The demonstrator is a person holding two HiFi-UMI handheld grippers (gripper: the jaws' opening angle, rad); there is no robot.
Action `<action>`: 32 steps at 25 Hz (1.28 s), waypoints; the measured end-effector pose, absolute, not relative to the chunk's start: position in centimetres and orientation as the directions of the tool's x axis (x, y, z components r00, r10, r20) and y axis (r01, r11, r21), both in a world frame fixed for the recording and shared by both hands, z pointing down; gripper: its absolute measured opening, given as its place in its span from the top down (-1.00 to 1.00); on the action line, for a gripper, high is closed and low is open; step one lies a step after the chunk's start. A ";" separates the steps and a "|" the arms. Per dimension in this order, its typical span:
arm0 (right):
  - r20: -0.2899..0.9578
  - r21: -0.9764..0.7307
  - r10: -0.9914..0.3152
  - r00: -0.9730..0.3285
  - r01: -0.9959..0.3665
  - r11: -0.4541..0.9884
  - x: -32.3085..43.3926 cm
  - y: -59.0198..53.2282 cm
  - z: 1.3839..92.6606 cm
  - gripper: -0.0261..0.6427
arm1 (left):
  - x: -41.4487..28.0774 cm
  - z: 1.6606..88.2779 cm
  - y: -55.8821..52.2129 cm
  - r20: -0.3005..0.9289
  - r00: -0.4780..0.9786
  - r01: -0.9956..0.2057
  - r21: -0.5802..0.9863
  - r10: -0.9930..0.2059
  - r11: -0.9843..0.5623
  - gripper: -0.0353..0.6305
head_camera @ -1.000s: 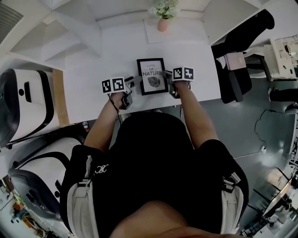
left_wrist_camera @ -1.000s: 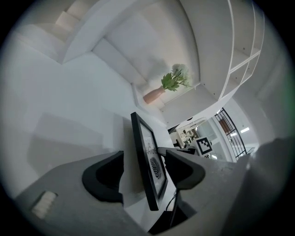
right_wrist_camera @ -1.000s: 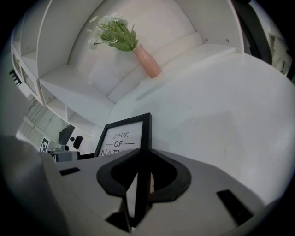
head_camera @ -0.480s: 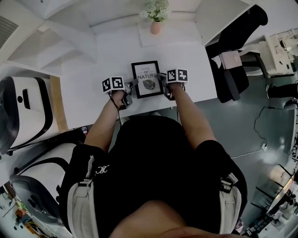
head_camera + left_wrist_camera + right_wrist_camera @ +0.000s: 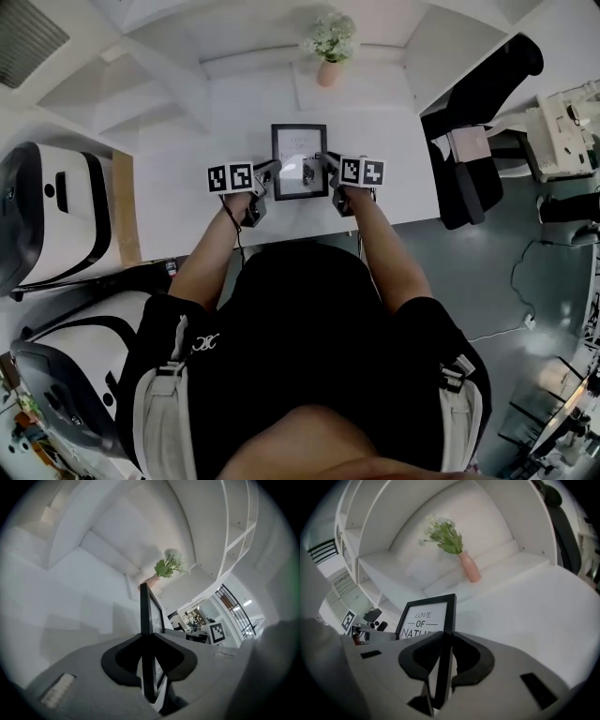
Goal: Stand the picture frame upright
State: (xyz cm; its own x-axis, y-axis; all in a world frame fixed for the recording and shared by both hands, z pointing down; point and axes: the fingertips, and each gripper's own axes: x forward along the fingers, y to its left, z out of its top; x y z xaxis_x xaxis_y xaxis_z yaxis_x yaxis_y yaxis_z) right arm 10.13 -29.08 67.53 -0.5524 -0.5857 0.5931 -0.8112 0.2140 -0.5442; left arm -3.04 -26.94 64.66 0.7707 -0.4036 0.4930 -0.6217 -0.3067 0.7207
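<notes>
The black picture frame (image 5: 300, 161) sat over the middle of the white desk (image 5: 187, 141), caught between the two grippers, one on each side edge. The left gripper (image 5: 272, 171) had just been closing its jaws, and in the left gripper view they were clamped on the frame's left edge, which ran as a thin dark bar straight up between the pads. The right gripper (image 5: 325, 161) gripped the opposite edge the same way – in the right gripper view its jaws pinched the black moulding, with the print's words "LOVE OF" readable just beyond them. The frame leaned with its top edge towards the back of the desk, its glass washed pale by glare in the head view; whether its lower edge touched the desk could not be made out. Beyond the frame, well apart from it, a pink vase (image 5: 328, 47) of white flowers stood against the back wall. A black office chair (image 5: 478, 122) stood off the desk's right end.
</notes>
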 end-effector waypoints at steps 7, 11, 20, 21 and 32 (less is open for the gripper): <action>0.400 -0.329 -0.716 -0.573 -0.818 0.471 5.2 -32.3 56.9 0.71 | -7.7 57.0 -29.0 0.416 0.702 -0.703 0.535 -0.578 -0.468 0.64; 0.287 -0.199 -0.751 -0.594 -0.804 0.560 1.5 -32.4 51.7 0.71 | -11.4 52.5 -29.5 0.352 0.606 -0.794 0.321 -0.714 -0.516 0.64; 0.189 -0.070 -0.737 -0.649 -0.757 0.649 -7.6 -32.6 47.8 0.72 | -20.3 48.2 -29.3 0.225 0.447 -0.894 0.078 -0.866 -0.441 0.64; 0.190 -0.070 -0.735 -0.650 -0.756 0.651 -8.3 -32.8 47.8 0.72 | -20.9 48.3 -29.3 0.226 0.446 -0.894 0.078 -0.866 -0.441 0.64; 0.268 -0.064 -0.740 -0.617 -0.777 0.626 -13.2 -34.1 50.1 0.73 | -25.9 51.2 -31.3 0.269 0.466 -0.884 0.090 -0.843 -0.459 0.64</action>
